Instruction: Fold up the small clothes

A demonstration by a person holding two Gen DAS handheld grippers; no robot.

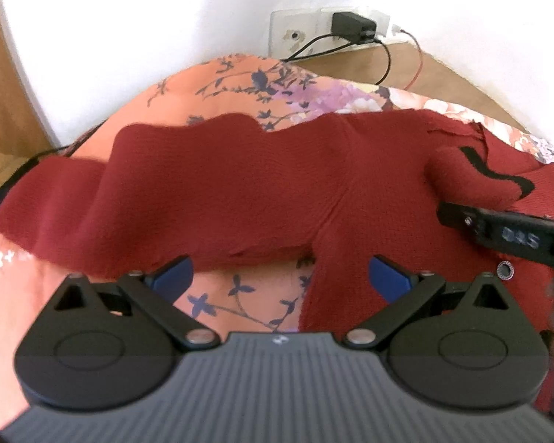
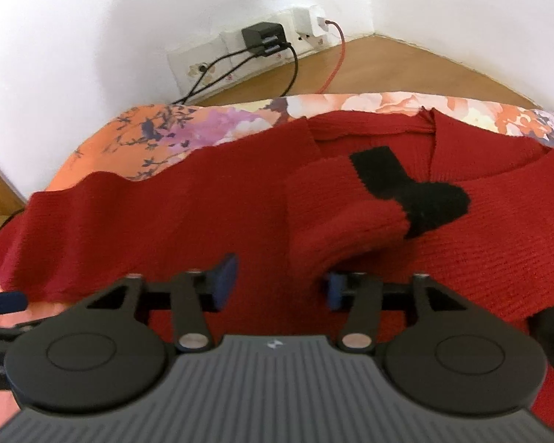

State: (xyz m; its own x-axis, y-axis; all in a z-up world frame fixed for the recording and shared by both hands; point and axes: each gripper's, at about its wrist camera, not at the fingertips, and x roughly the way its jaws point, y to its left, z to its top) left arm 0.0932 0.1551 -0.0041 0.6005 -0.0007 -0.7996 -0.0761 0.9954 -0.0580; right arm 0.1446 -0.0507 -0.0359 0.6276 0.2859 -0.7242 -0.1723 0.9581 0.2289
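Note:
A dark red knit sweater lies spread on an orange floral cover, one sleeve stretched to the left. A piece with a black patch is folded over onto the body. My left gripper is open wide at the sweater's near edge, with bare cover and a strip of red knit between its blue pads. My right gripper is open over the sweater body, the folded piece just beside its right pad. Its black finger shows in the left wrist view.
Behind the cover a white wall carries sockets with a black charger, black cables and a red cable. Wooden floor runs along the wall. The left gripper's blue pad shows at the left edge of the right wrist view.

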